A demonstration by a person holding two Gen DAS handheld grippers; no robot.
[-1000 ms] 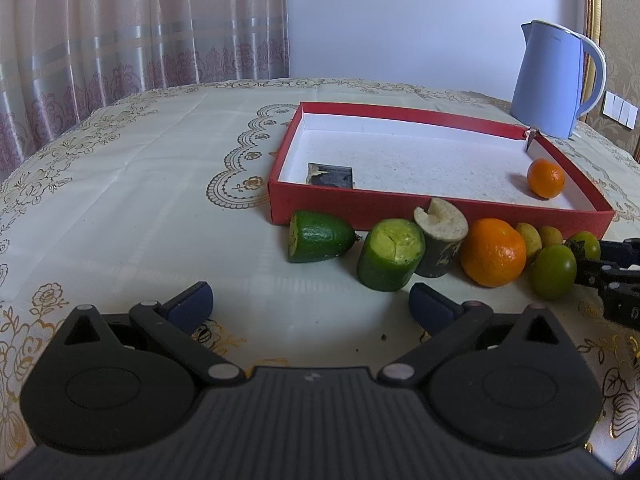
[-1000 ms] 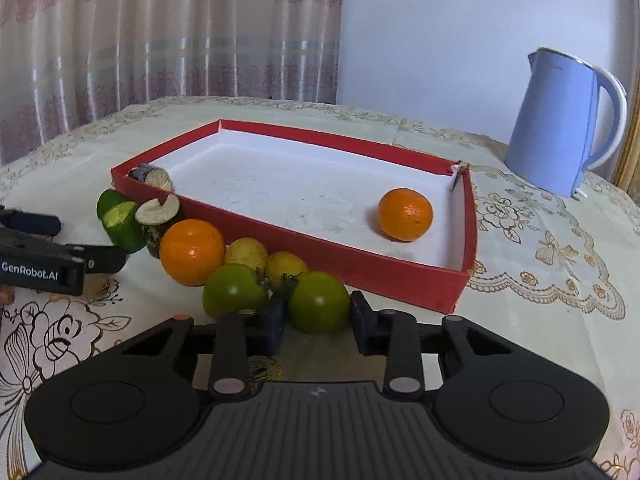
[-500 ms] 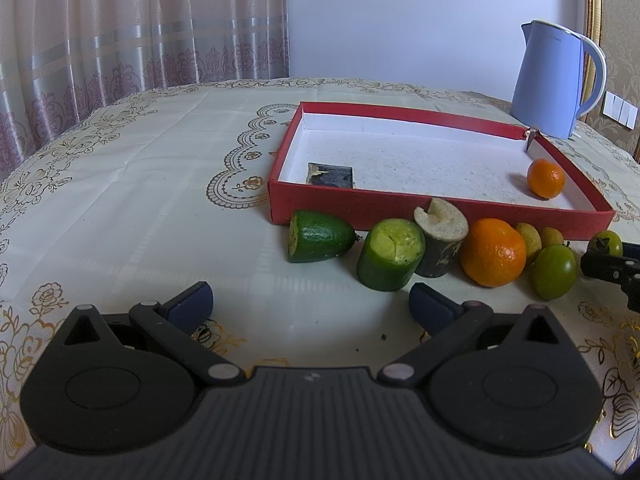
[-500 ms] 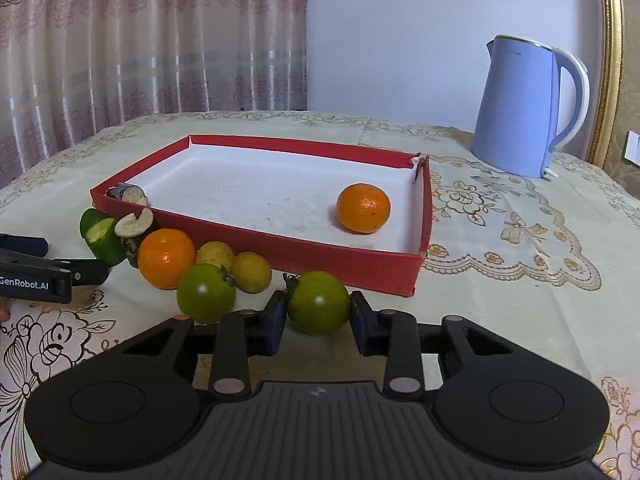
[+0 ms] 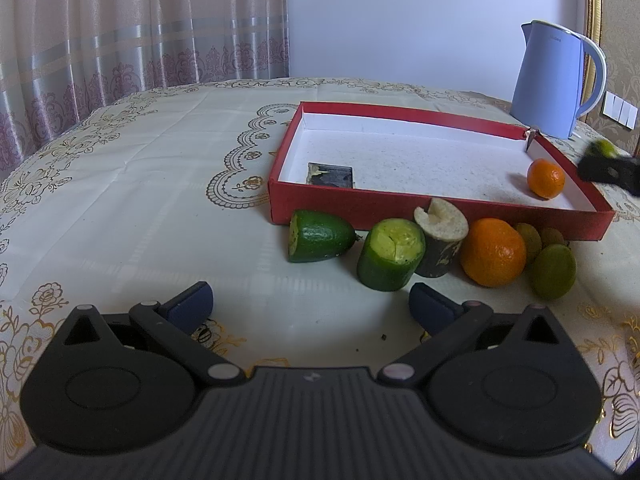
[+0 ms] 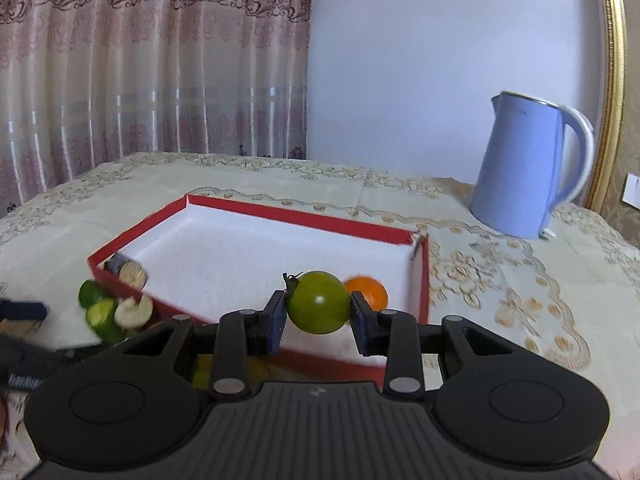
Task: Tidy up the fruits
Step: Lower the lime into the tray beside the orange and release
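Note:
My right gripper (image 6: pixel 318 316) is shut on a green tomato (image 6: pixel 318 302) and holds it in the air above the near wall of the red box (image 6: pixel 256 216). A small orange (image 6: pixel 370 292) lies inside the box just behind the tomato. In the left wrist view the right gripper (image 5: pixel 608 166) shows blurred at the right edge, above the box's right wall (image 5: pixel 580 196). My left gripper (image 5: pixel 310 308) stands open low over the tablecloth, short of a row of fruit: two cut green pieces (image 5: pixel 318 236) (image 5: pixel 390 254), a pale-topped stump (image 5: pixel 440 236), a large orange (image 5: pixel 494 252) and a green tomato (image 5: pixel 554 272).
A blue kettle (image 5: pixel 554 80) stands behind the box at the right. A dark flat piece (image 5: pixel 330 174) lies in the box's near left corner. Two small yellow-green fruits (image 5: pixel 530 236) sit behind the large orange. Curtains hang behind the table.
My right gripper has lifted the green tomato off the table and carried it up over the box's near wall. The left gripper and the row of fruit have stayed put.

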